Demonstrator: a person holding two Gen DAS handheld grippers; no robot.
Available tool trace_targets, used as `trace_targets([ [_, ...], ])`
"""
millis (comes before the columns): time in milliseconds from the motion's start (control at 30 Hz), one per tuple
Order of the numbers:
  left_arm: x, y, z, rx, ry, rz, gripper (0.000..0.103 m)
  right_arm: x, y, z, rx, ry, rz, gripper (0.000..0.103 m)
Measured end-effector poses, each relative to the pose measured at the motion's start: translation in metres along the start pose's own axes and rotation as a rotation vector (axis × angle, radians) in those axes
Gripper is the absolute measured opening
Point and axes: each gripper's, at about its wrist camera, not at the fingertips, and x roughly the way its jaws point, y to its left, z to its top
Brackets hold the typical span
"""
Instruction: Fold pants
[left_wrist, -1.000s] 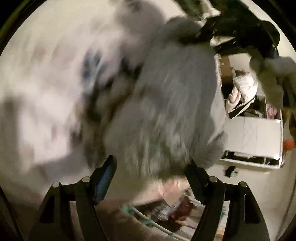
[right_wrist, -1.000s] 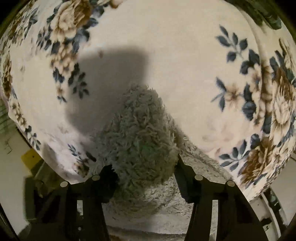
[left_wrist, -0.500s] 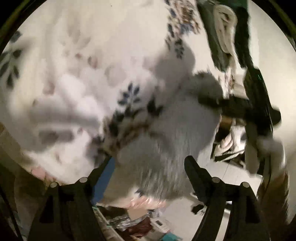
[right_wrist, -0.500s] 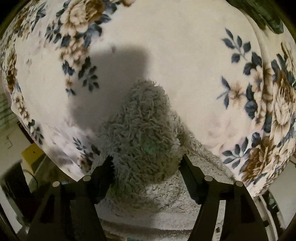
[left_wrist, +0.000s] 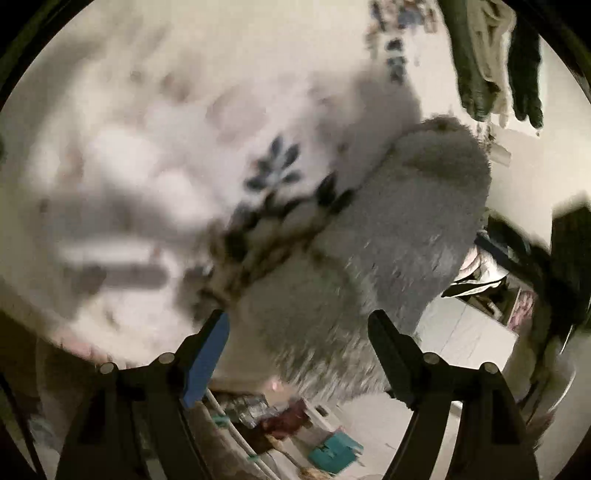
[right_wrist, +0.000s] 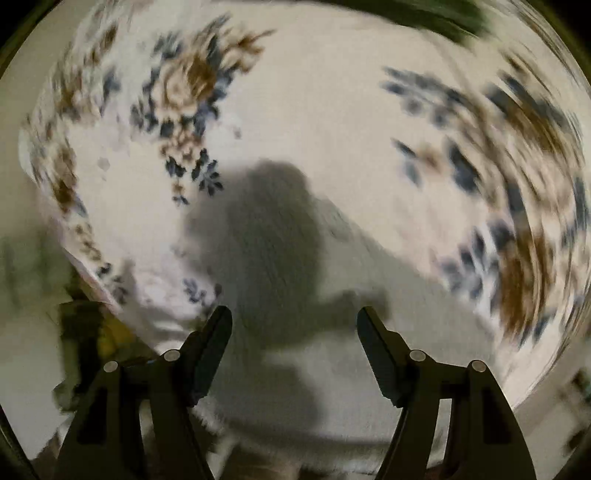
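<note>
The pants (left_wrist: 373, 251) are grey and fluffy, bunched at the near edge of a floral bedspread (left_wrist: 155, 122). In the left wrist view they fill the space just ahead of my left gripper (left_wrist: 299, 332), whose jaws stand open around the fabric's lower edge; the view is blurred. In the right wrist view my right gripper (right_wrist: 295, 328) is open and empty above a pale fuzzy stretch of the pants (right_wrist: 369, 350), with the gripper's shadow falling across it and the bedspread (right_wrist: 332, 110).
Dark green clothes (left_wrist: 487, 62) hang at the upper right in the left wrist view. A white box (left_wrist: 465, 332), floor clutter and a teal object (left_wrist: 332, 450) lie below the bed edge. A yellow object (right_wrist: 110, 339) sits off the bed's left side.
My right gripper has let go of the fluffy bunch it was closed around and pulled back, open. My left gripper has swung, with the pants shifting to the right in its view.
</note>
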Motion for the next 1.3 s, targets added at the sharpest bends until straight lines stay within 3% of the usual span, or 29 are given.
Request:
trace_targets([
  [167,0.019,0.013,-0.006,-0.087,0.045,-0.038,0.076,-0.030,-0.102,-0.104,0.343,-0.095,0.023,0.073],
  [233,0.023,0.009,-0.007,-0.086,0.032,-0.028,0.076,-0.024,-0.148,-0.150,0.535,-0.109,0.031,0.073],
  [300,0.024,0.004,-0.004,-0.055,0.030,0.003,0.076,-0.006,-0.182,-0.192,0.723,-0.115,0.101,0.073],
  [433,0.026,0.004,-0.004,-0.017,0.042,0.065,0.077,0.063,-0.200,-0.242,0.961,-0.116,0.494,0.072],
  [467,0.025,0.005,-0.005,-0.012,0.044,0.077,0.077,0.076,-0.198,-0.250,0.992,-0.117,0.536,0.053],
  [533,0.023,0.002,-0.003,-0.002,0.043,0.095,0.077,0.094,-0.195,-0.268,1.058,-0.123,0.541,0.013],
  [600,0.020,-0.007,0.000,0.014,0.037,0.121,0.077,0.113,-0.195,-0.300,1.182,-0.140,0.596,0.013],
  [667,0.024,-0.020,0.003,0.024,0.040,0.136,0.077,0.122,-0.193,-0.315,1.202,-0.129,0.597,0.013],
  [733,0.026,-0.025,0.005,0.034,0.036,0.151,0.077,0.112,-0.182,-0.305,1.050,-0.105,0.545,0.015],
  [800,0.028,-0.029,0.009,0.029,0.038,0.146,0.077,0.088,-0.170,-0.290,0.903,-0.096,0.434,0.026],
  [833,0.030,-0.030,0.011,0.021,0.036,0.136,0.077,0.067,-0.159,-0.276,0.795,-0.092,0.360,0.042],
  [867,0.031,-0.030,0.013,0.016,0.037,0.131,0.077,0.052,-0.152,-0.267,0.729,-0.095,0.315,0.066],
  [933,0.033,-0.026,0.016,0.007,0.038,0.122,0.077,0.018,-0.129,-0.238,0.568,-0.123,0.232,0.079],
  [1067,0.036,-0.020,0.019,-0.010,0.036,0.081,0.077,-0.025,-0.069,-0.151,0.267,-0.151,0.118,0.081],
  [1200,0.030,0.001,0.021,-0.080,0.026,-0.029,0.077,0.011,-0.014,-0.056,0.151,-0.022,0.096,0.084],
  [1267,0.025,0.007,0.022,-0.097,0.009,-0.067,0.077,0.048,0.005,-0.027,0.136,0.081,0.095,0.084],
  [1300,0.023,0.008,0.023,-0.099,-0.001,-0.072,0.077,0.067,0.009,-0.016,0.123,0.131,0.051,0.085],
])
